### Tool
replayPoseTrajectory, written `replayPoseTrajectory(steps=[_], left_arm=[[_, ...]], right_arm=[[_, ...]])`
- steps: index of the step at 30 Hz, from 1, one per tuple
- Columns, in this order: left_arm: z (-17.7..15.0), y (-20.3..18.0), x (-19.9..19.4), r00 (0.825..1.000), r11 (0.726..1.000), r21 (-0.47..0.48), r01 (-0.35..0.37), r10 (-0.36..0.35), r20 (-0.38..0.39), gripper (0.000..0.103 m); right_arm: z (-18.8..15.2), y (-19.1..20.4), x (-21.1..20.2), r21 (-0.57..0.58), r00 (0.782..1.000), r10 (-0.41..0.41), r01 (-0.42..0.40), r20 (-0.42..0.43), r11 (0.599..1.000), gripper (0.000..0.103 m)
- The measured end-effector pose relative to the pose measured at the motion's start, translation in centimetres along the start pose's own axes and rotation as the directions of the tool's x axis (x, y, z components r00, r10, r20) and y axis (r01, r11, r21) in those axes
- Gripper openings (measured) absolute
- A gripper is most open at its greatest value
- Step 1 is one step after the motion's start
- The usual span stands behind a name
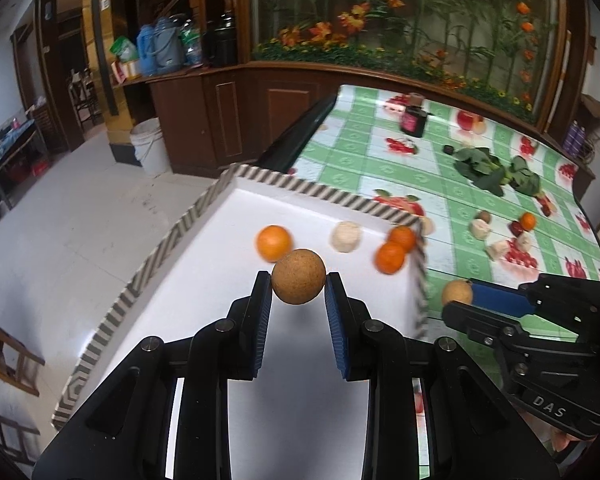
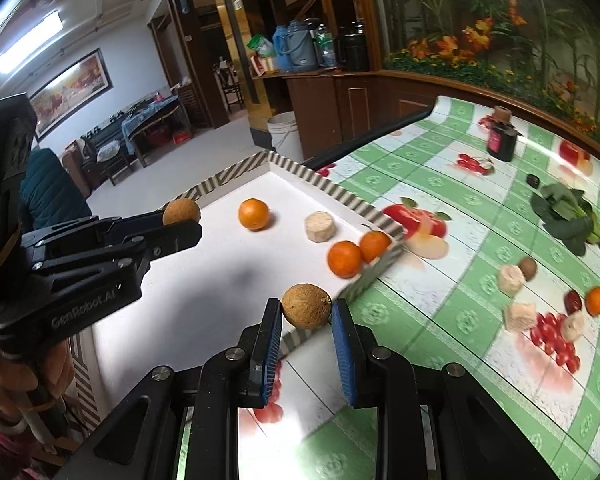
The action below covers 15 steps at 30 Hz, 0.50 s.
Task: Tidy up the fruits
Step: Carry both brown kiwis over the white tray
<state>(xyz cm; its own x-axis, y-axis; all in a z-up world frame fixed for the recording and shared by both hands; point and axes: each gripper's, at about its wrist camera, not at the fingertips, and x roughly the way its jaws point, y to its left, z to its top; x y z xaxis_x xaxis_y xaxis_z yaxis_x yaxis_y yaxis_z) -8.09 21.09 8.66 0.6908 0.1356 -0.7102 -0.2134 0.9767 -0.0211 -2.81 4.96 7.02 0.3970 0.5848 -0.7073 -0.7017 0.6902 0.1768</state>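
Observation:
My left gripper [image 1: 298, 280] is shut on a round brown fruit [image 1: 298, 276] and holds it above the white tray [image 1: 220, 280]. It also shows in the right wrist view [image 2: 180, 220] with its fruit [image 2: 181, 212]. My right gripper [image 2: 306, 306] is shut on a second brown fruit [image 2: 307, 305] above the tray's near right rim [image 2: 368, 276]. In the left wrist view it [image 1: 456, 300] holds that fruit [image 1: 457, 292] beside the tray. In the tray lie three oranges [image 2: 253, 213] [image 2: 344, 259] [image 2: 374, 245] and a pale fruit piece [image 2: 319, 226].
On the green checked tablecloth [image 2: 440, 304] lie more pale pieces [image 2: 511, 279], a small brown fruit [image 2: 528, 268], an orange [image 2: 596, 300], a dark red fruit [image 2: 573, 301], leafy greens [image 2: 568, 216] and a dark jar [image 2: 501, 140]. The table's left edge drops to the floor.

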Motion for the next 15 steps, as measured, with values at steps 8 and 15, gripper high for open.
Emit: replayPoseTrajectory(steps=[8,15], left_arm=[[-0.1,1.8,1.6,0.999,0.999,-0.035,0.010,-0.012,-0.051,0.027],[0.1,1.8,2.9,0.997,1.000,-0.029,-0.006,0.004,-0.077,0.027]], right_arm=[[1.3,1.2,2.5,-0.032,0.999,0.018,-0.019,-0.034,0.999,0.025],[1.9,1.3,4.2,-0.035,0.998,0.024,-0.026,-0.060,0.999,0.025]])
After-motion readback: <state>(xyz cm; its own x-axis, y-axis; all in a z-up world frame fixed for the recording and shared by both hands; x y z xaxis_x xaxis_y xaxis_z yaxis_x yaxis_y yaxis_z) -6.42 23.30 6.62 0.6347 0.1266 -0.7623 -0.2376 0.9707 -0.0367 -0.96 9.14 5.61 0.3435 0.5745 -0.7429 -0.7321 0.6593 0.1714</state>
